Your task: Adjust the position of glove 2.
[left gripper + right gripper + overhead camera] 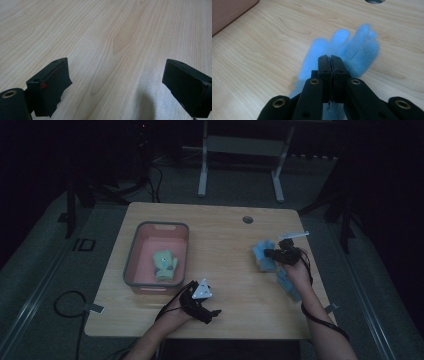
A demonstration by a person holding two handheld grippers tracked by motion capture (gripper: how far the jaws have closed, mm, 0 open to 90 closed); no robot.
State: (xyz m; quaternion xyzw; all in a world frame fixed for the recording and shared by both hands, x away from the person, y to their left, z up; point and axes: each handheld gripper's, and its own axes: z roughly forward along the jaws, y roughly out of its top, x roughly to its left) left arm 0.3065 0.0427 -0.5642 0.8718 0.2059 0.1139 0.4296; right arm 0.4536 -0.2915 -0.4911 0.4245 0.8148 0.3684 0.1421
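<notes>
on the wooden table (225, 250), biggest item is the pink bin (133, 260) with a grey rim, sitting on the left half, just ahead of the left hand. inside the pink bin: one green glove (165, 265), lying flat on the floor of the bin, fingers toward the near wall. can't see anything else in there (the light is poor, so small stuff could hide).

right half of the table: blue glove (263, 256), pinched by the right gripper (272, 253). in the right gripper view the jaws are pressed together with the blue glove (352, 50) fabric caught between the pads, glove fingers fanning out past the jaw tips over the wood. whether the far end touches the wood i can't tell, it's blurred. a second blue piece (289, 284) lies on the table just under the right wrist, near the right edge; looks like another glove but can't confirm.

left gripper (212, 314) sits low near the front edge, close to the near right corner of the bin. left gripper view: jaws spread wide, nothing between them, just bare wood grain.

small round hole (247, 219) in the tabletop near the far edge.
</notes>
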